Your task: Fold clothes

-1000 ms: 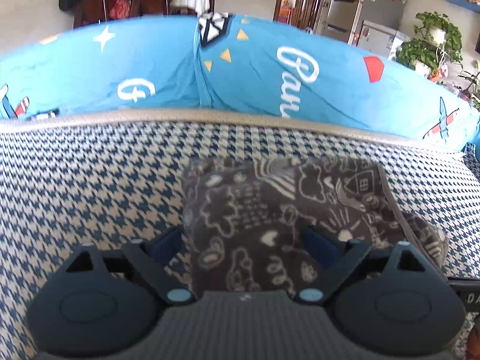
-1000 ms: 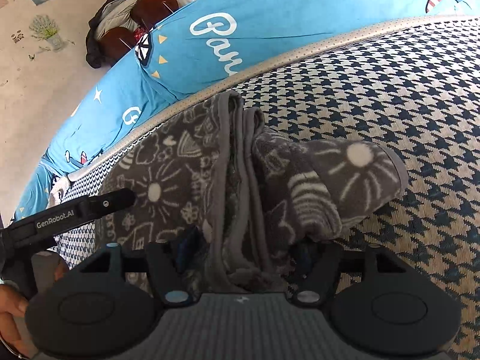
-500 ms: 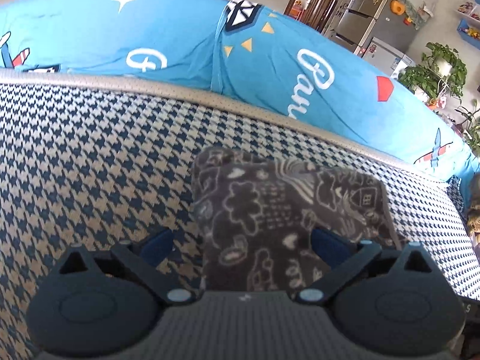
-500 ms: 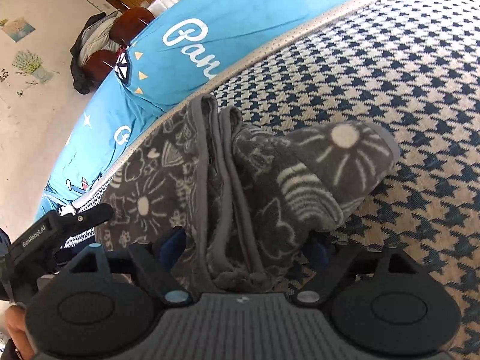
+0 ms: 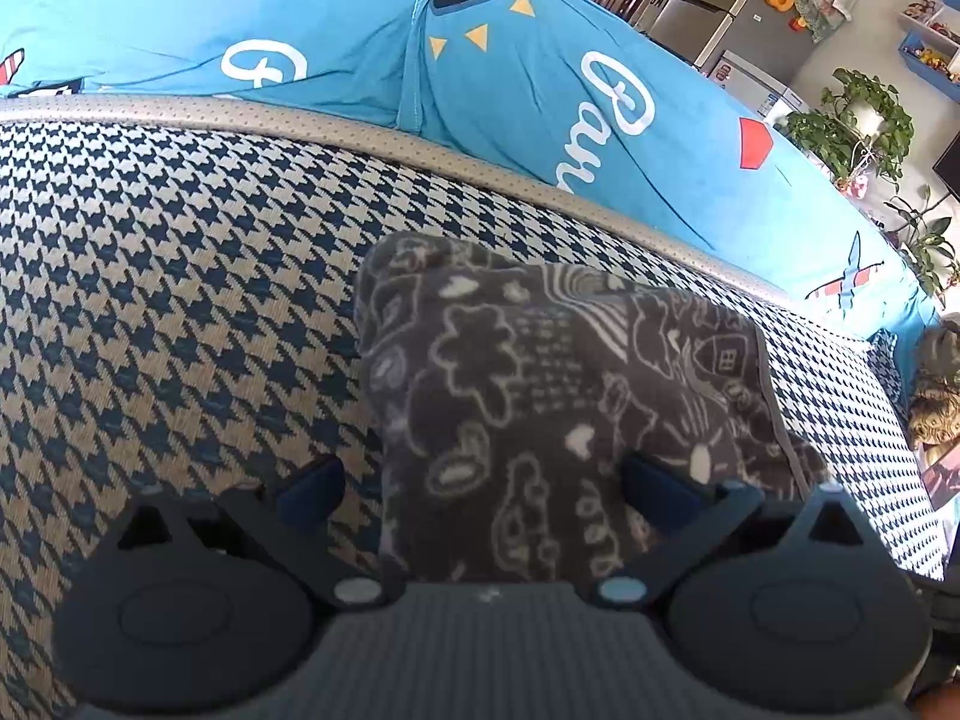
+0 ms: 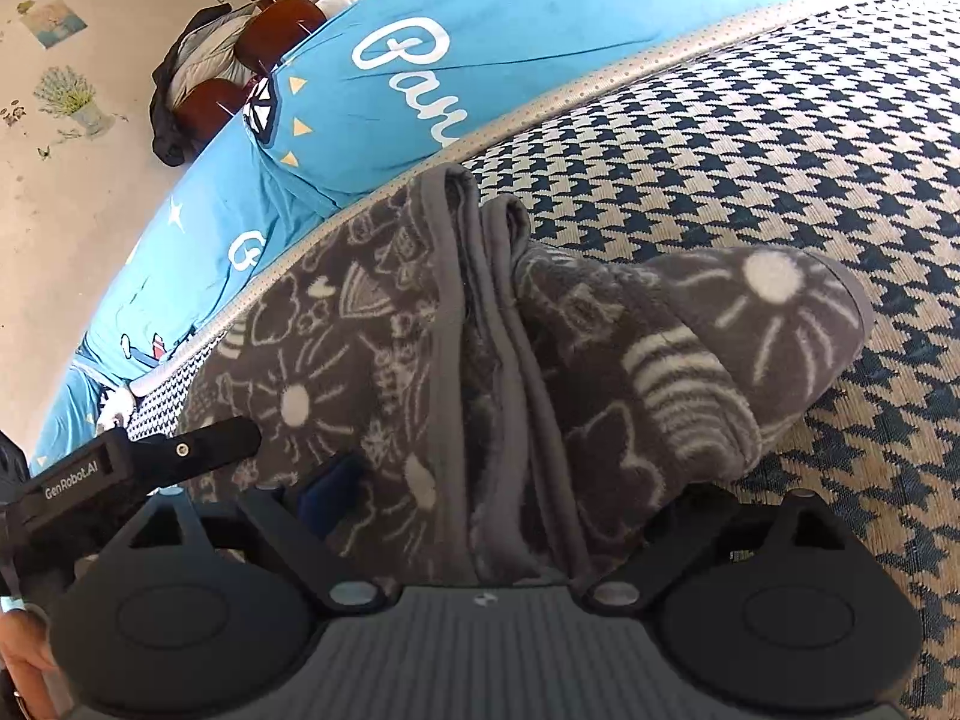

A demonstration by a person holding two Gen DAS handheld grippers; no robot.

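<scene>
While the dark grey fleece garment with white doodle drawings (image 5: 540, 396) lies folded into a thick block on the blue-and-beige houndstooth sofa seat (image 5: 168, 276), the left wrist view shows the left hand-held gripper (image 5: 480, 480) spread wide. Its left pad stands clear on the seat cover and its right pad rests over the cloth without pinching it. Behind the seat runs a bright blue cushion cover with white lettering (image 5: 540, 78).

In the right wrist view, the right hand-held gripper (image 6: 498, 498) is opening its jaws; the stacked hems of the same garment (image 6: 468, 360) pass between them, and no pad presses the cloth. A loose rounded flap bulges out to the right of the stack. The black finger of the left hand-held gripper (image 6: 198, 450) lies at the left border of the garment.

The fold looks nearly done. To finish it well, I think both hand-held grippers should draw back low and straight, so no hem is dragged, and then the bulging flap should be tucked flat.
</scene>
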